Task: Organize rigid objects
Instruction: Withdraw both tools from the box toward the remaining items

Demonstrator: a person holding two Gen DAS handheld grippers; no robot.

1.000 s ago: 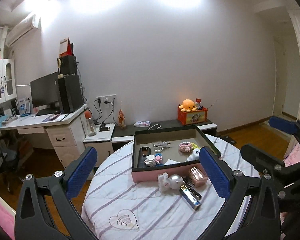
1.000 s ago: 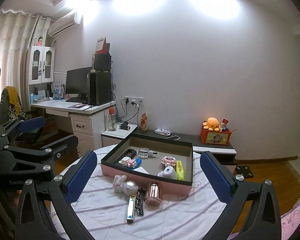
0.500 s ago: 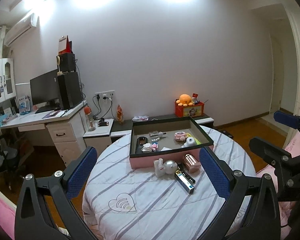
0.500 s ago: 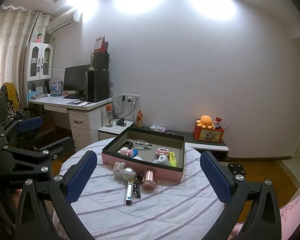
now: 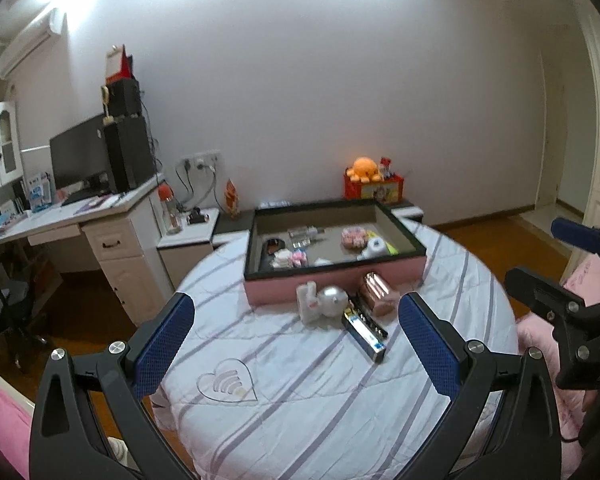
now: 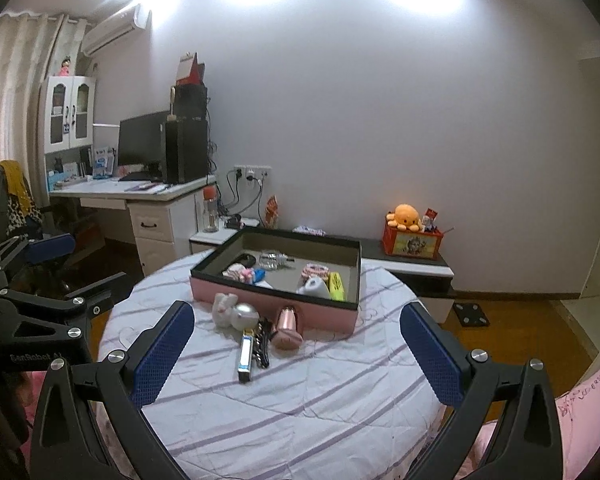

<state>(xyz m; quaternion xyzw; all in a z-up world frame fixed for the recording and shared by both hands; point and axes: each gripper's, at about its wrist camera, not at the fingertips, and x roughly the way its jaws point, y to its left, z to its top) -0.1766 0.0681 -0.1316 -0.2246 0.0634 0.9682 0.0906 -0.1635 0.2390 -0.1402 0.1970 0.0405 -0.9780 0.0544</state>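
Note:
A pink box with a black rim point(image 5: 332, 276) point(image 6: 272, 300) stands on a round table with a striped cloth point(image 5: 308, 392) point(image 6: 300, 392) and holds several small items. In front of it lie a white bunny toy point(image 5: 309, 305) point(image 6: 224, 309), a silver ball point(image 5: 334, 301) point(image 6: 246, 315), a rose-gold cup on its side point(image 5: 376, 292) point(image 6: 287, 326), a harmonica point(image 5: 366, 334) point(image 6: 245, 354) and a dark clip point(image 6: 263, 340). My left gripper point(image 5: 296, 344) and my right gripper point(image 6: 296, 348) are both open and empty, held back from the objects.
A white desk point(image 6: 140, 196) with a monitor and computer tower stands at the left. A low cabinet behind the table carries an orange plush octopus on a red box point(image 6: 410, 232). A scale point(image 6: 470, 314) lies on the wooden floor at the right.
Both grippers first pulled back from the table, then the view moved nearer and tilted down toward the objects. Nothing on the table has moved. Both grippers stayed open.

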